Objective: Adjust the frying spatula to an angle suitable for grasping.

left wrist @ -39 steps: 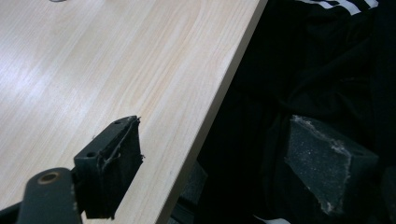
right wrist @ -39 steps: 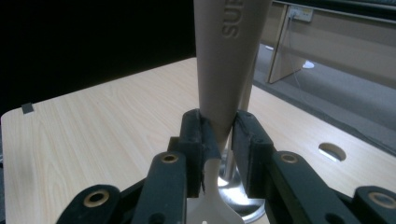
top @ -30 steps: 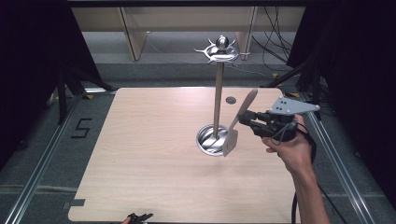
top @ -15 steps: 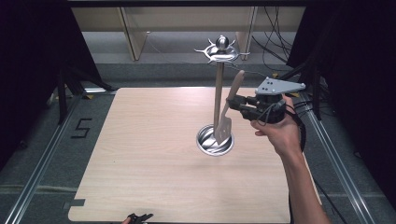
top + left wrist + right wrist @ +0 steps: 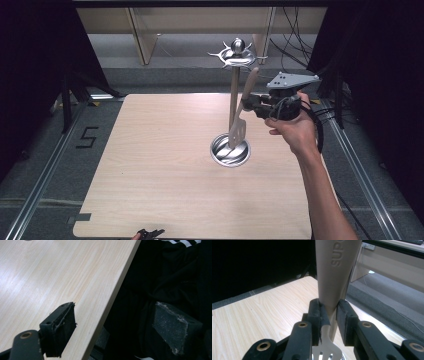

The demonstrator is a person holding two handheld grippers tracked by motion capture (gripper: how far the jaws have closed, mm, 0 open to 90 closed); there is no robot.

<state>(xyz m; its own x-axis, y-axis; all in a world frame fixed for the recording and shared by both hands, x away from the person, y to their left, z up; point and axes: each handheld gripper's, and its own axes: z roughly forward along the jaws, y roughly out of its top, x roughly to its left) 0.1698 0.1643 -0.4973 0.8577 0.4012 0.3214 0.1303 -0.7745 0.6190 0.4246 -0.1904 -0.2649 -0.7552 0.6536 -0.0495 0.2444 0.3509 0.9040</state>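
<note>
Right hand-held gripper (image 5: 248, 102) clamped on neck of beige slotted spatula (image 5: 240, 125), held off table (image 5: 150, 175), near-upright w/ blade down over steel rack base (image 5: 230, 150), beside rack pole (image 5: 233, 95). Left hand-held gripper (image 5: 110, 325) jaws wide apart, nothing between, at table's near edge.

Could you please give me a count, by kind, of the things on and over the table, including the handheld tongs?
Utensil stands: 1
Spatulas: 1
Tongs: 2, the right tongs shut on the spatula's handle, the left tongs open at the table's near edge
Small dark round things on the table: 1
Total: 5
</note>
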